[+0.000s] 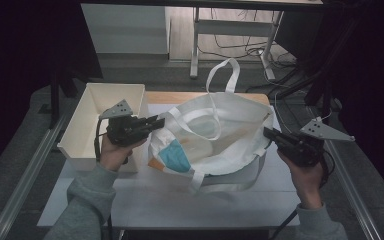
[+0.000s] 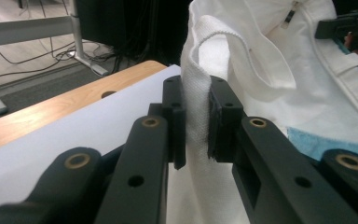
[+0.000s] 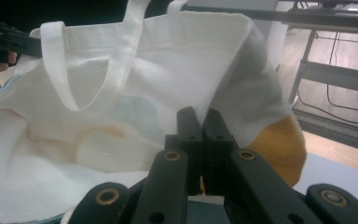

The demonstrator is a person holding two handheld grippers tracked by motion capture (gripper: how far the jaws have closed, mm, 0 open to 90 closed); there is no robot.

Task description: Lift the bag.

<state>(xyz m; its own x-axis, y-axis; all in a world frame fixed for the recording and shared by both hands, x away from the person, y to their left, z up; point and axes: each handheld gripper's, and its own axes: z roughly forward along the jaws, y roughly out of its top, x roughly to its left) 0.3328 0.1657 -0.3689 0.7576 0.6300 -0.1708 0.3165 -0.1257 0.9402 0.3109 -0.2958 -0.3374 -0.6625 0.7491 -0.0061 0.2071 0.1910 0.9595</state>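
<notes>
A white cloth tote bag (image 1: 215, 135) with blue and orange print hangs open between both hands over the table. My left gripper (image 1: 156, 121) pinches the bag's left rim; in the left gripper view its jaws (image 2: 196, 122) are shut on a fold of white strap and cloth (image 2: 196, 112). My right gripper (image 1: 269, 133) holds the right rim; in the right gripper view the jaws (image 3: 202, 122) are pressed tight on the bag's edge (image 3: 223, 79). One handle (image 1: 225, 75) stands up at the far side. A pale object (image 1: 197, 147) lies inside the bag.
A cream open bin (image 1: 97, 120) stands at the left of the white table top (image 1: 180, 200), right beside my left hand. Beyond the table are a white desk frame (image 1: 230, 30) and cables on the floor. Metal rails (image 1: 25, 175) run along both sides.
</notes>
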